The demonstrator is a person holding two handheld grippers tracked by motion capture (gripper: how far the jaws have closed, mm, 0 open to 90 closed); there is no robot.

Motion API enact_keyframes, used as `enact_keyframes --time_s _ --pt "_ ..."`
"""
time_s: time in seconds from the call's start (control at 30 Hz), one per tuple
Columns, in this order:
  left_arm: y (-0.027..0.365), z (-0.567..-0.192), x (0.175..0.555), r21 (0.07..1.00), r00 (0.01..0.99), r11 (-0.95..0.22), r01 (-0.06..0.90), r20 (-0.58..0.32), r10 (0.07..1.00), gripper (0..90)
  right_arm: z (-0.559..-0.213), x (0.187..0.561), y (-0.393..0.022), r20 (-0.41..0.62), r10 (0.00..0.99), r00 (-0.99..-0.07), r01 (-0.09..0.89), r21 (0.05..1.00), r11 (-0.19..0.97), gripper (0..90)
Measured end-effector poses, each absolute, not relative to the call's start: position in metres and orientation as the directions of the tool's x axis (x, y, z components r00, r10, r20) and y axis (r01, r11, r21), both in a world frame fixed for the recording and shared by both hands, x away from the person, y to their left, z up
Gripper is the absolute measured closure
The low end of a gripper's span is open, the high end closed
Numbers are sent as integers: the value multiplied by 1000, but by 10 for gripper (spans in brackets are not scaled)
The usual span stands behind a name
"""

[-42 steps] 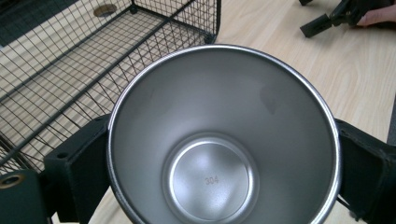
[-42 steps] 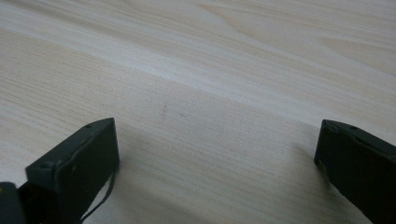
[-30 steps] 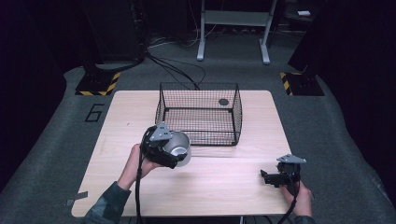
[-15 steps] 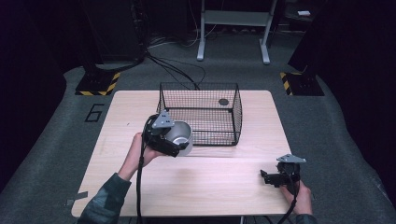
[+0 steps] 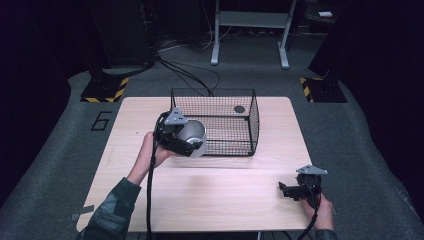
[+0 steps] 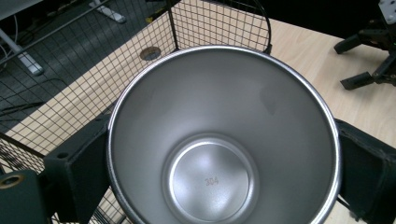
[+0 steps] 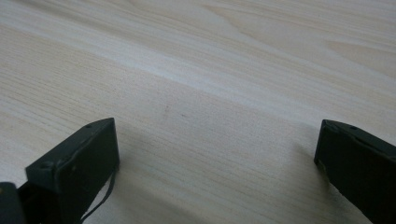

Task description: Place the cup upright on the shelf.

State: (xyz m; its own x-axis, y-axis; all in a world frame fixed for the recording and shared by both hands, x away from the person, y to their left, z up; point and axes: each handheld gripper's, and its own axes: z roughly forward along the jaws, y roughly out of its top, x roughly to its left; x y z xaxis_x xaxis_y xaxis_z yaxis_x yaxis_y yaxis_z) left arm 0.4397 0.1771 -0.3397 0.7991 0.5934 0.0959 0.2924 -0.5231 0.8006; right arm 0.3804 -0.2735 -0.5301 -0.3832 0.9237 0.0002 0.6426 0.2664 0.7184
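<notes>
Steel cup (image 6: 223,140) stamped "304" clamped in left gripper (image 5: 181,141) jaws, right gripper (image 5: 298,190) jaws wide over table (image 5: 240,190)

A pale wood table (image 5: 210,200) stands on grey carpet (image 5: 50,170); a metal stand (image 5: 250,30) and cables (image 5: 185,75) lie behind in dim light.

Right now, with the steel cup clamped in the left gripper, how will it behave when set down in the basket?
The steel cup looks rigid and probably slick: smooth polished walls. Empty, so likely light. On its side it may roll on the wire basket.
</notes>
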Motion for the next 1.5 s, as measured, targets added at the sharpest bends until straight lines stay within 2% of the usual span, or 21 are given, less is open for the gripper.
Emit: enact_keyframes --time_s 1.5 --pt "148 -324 509 796 785 -512 322 78 614 62 -530 380 -274 -4 923 -386 638 721 270 0"
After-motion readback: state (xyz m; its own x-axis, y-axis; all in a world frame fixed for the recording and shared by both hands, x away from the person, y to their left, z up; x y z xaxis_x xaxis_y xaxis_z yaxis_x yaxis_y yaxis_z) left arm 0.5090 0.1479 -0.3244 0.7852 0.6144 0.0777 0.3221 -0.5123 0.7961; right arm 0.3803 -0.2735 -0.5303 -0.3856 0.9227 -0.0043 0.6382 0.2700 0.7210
